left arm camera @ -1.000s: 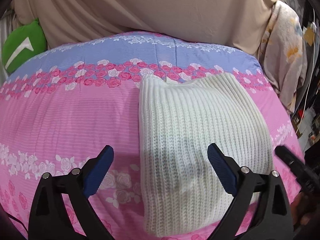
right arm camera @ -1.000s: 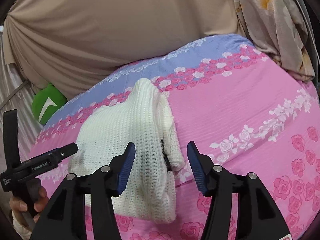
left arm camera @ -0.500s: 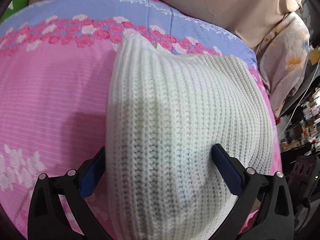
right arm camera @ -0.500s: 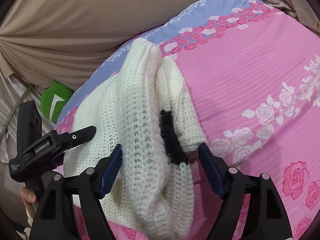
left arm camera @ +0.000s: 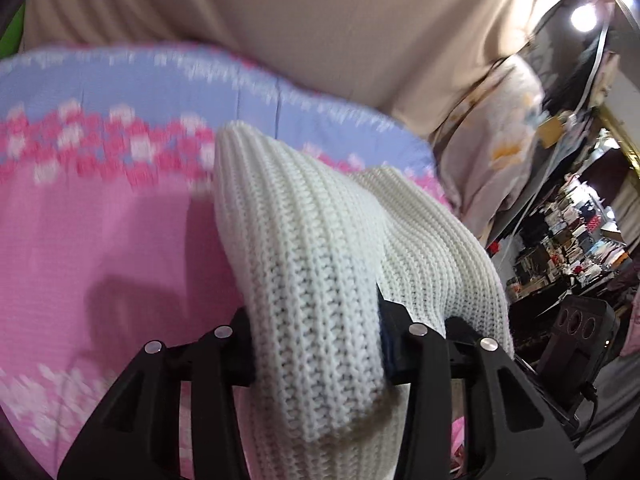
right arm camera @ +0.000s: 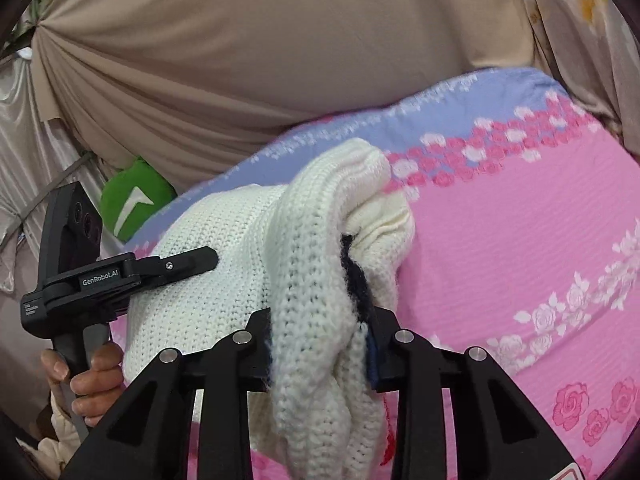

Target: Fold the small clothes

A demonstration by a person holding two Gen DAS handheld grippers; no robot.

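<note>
Both tongs, left tongs (left arm camera: 316,344) and right tongs (right arm camera: 320,344), have just closed and each pinch a near-edge bunch of the white knit sweater (left arm camera: 320,248) lifted off the pink bed (left arm camera: 100,240); next likely carry it forward to fold over.

Chunky ribbed-knit sweater (left arm camera: 320,280), matt

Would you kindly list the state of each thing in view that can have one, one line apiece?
White knit sweater: folded, near edge bunched and raised off the bed, gripped at two spots.
Left gripper: jaws have just been closing, now shut on the sweater.
Right gripper: jaws have just been closing, now shut on the sweater's other corner.
Pink floral bedspread: spread flat beneath the sweater.
Green cushion: resting at the bed's far edge.
</note>
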